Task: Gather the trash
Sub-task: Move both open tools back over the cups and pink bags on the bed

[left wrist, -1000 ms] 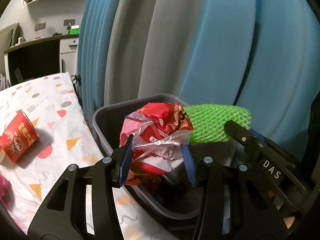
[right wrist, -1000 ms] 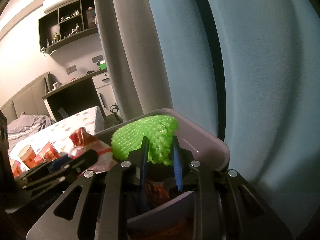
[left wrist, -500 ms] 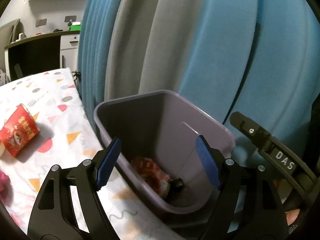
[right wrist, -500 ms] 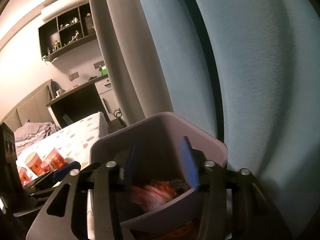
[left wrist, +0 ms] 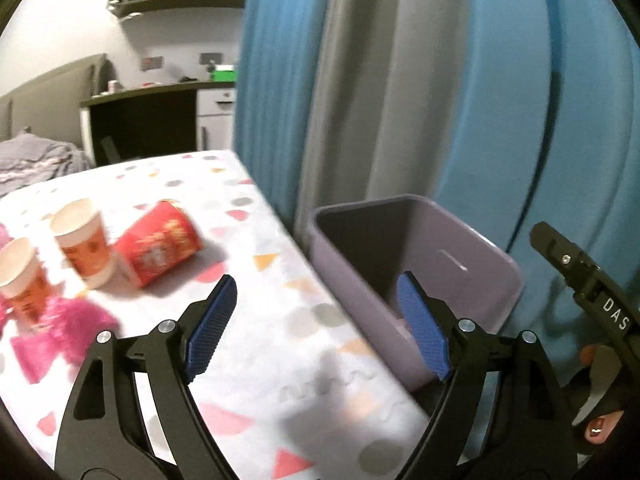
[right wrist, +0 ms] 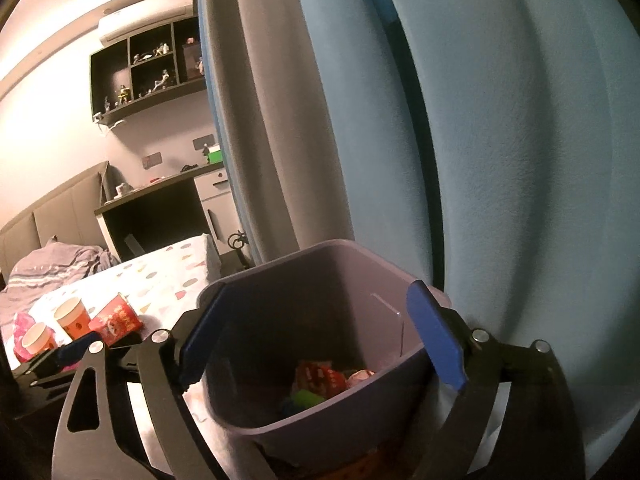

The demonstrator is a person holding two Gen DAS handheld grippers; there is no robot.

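Bin (left wrist: 472, 248) right of table (left wrist: 280, 360)

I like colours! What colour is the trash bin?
The trash bin is light purple-grey; the right wrist view shows it best.

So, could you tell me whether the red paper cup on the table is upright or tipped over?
Tipped over: the red cup lies on its side beside two upright cups.

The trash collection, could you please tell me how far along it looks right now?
Partly done. The grey bin already holds red wrappers and something green. Nothing is in hand: the left gripper and right gripper have empty jaws, still opening. Left on the patterned tablecloth: two upright paper cups, a red cup on its side and a pink item.
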